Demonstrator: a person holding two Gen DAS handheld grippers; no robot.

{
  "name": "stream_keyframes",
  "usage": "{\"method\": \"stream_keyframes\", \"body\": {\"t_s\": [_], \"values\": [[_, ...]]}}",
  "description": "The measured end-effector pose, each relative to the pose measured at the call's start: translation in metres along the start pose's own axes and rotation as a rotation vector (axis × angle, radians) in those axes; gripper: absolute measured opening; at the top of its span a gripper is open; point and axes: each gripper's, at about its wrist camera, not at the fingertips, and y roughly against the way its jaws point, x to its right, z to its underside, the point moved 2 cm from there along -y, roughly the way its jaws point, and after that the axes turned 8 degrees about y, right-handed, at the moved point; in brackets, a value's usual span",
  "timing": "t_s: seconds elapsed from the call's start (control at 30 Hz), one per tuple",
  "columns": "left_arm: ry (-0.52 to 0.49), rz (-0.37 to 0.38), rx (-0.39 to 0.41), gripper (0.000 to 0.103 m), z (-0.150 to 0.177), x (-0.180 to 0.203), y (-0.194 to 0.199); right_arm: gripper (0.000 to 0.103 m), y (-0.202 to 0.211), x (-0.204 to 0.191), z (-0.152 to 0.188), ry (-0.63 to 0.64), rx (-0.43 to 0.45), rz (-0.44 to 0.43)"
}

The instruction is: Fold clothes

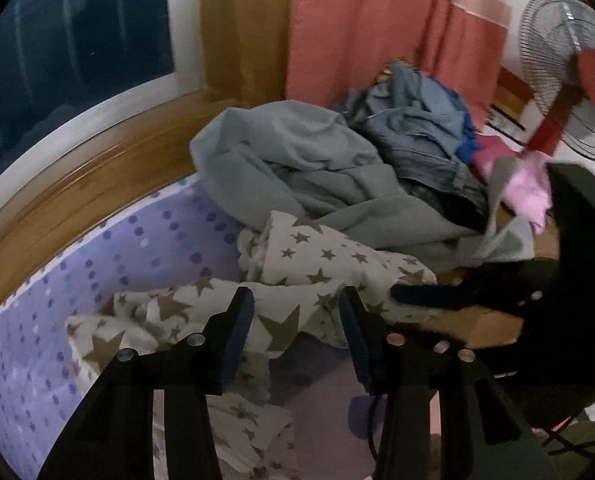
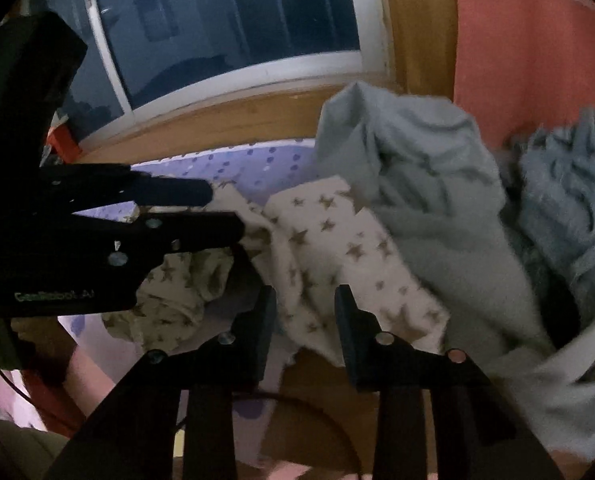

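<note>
A cream cloth with brown stars [image 1: 317, 256] lies crumpled on the purple dotted sheet [image 1: 117, 264]. Part of it is raised between my two grippers. In the left wrist view my left gripper [image 1: 296, 300] has the starred cloth bunched across the gap between its fingers, and more of it hangs below. The right wrist view shows the left gripper [image 2: 227, 212] from the side, with cloth coming out from between its fingers. My right gripper [image 2: 305, 298] holds another fold of the starred cloth [image 2: 329, 240], which fills the gap between its fingers. One of its fingers [image 1: 417, 295] lies at the cloth's right end.
A grey-green garment [image 1: 297, 168] is heaped behind the starred cloth. Denim [image 1: 417, 132] and a pink garment [image 1: 525, 196] lie further right. A red fan [image 1: 569, 76] stands at the far right. A wooden frame [image 1: 97, 168], a dark window [image 2: 225, 20] and a pink curtain [image 1: 357, 32] close off the back.
</note>
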Motion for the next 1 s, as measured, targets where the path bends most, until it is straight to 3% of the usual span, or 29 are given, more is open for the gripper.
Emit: {"method": "stream_keyframes", "body": {"t_s": [0.17,0.33,0.4,0.57,0.67,0.83,1.0], "values": [[-0.011,0.051,-0.018,0.045,0.001,-0.011,-0.004,0.029,-0.017,-0.003,0.007,-0.066,-0.032,0.015],[-0.020,0.067,-0.024,0.045,0.005,-0.018,-0.001,0.021,-0.022,0.008,0.008,-0.159,-0.013,-0.008],[-0.014,0.071,-0.028,0.045,0.008,-0.020,-0.001,0.009,-0.021,0.013,0.007,-0.174,-0.003,-0.002],[0.018,0.075,-0.036,0.045,0.014,-0.026,0.001,0.001,-0.024,0.016,0.002,-0.161,-0.007,0.047],[0.042,0.076,-0.021,0.045,0.017,-0.031,0.009,0.001,-0.006,0.016,-0.013,-0.193,0.082,0.045],[0.116,0.087,0.049,0.045,0.021,-0.047,0.041,0.001,0.041,-0.011,-0.069,-0.096,0.270,0.033],[0.209,0.069,0.159,0.045,0.032,-0.073,0.088,0.000,0.076,-0.074,-0.132,0.094,0.432,-0.093]]}}
